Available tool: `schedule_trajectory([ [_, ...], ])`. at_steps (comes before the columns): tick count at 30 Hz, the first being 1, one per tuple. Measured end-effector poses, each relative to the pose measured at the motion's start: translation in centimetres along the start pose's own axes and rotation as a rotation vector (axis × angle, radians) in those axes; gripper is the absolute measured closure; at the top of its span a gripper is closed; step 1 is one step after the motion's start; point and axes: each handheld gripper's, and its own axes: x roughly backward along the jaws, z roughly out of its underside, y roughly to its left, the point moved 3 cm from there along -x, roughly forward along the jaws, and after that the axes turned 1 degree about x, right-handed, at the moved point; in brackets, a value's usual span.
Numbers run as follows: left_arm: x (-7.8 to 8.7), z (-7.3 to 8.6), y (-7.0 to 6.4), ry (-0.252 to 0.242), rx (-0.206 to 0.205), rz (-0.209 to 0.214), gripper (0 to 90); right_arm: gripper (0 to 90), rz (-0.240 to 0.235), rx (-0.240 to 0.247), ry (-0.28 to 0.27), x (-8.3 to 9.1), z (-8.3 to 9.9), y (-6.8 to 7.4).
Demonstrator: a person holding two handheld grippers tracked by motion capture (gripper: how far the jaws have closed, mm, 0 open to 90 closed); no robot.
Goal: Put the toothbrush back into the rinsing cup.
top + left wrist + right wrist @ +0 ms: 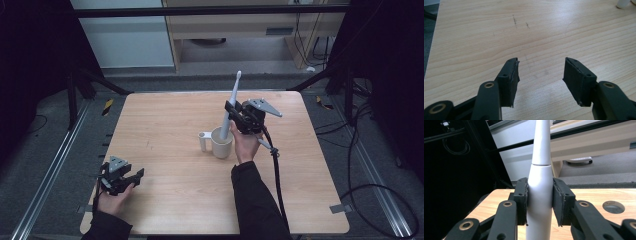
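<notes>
A white electric toothbrush (235, 90) stands tilted, head up, with its lower end inside a cream mug (221, 143) near the middle of the wooden table (165, 120). My right gripper (229, 112) is shut on the toothbrush body just above the mug's rim. In the right gripper view both pads press the toothbrush (540, 182) from either side of the right gripper (539, 202). My left gripper (136, 176) rests in a hand at the table's front left, open, with bare wood between the jaws of the left gripper (541, 75).
The mug's handle (204, 141) points left; a white bit of the mug (622, 3) shows far off in the left gripper view. A round hole (613, 207) sits in the tabletop. Black frame posts (75, 95) flank the table; cables (360, 165) lie on the floor at right.
</notes>
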Motion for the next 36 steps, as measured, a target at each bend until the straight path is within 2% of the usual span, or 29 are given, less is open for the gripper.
schedule_trajectory([
  [10,0.0,0.0,0.0,-0.001,0.001,-0.002,45.1,67.4,0.012,0.017,0.034,-1.1,1.0,0.3],
  [22,0.0,0.0,0.0,-0.003,-0.003,-0.002,45.1,67.3,0.040,0.028,0.109,-2.2,2.5,0.5],
  [29,0.0,0.0,0.0,-0.002,-0.003,-0.002,45.2,67.3,0.056,0.031,0.152,-2.4,3.8,0.2],
  [36,0.0,0.0,0.0,-0.002,-0.003,-0.002,45.1,67.3,0.067,0.041,0.183,-2.5,4.2,0.1],
])
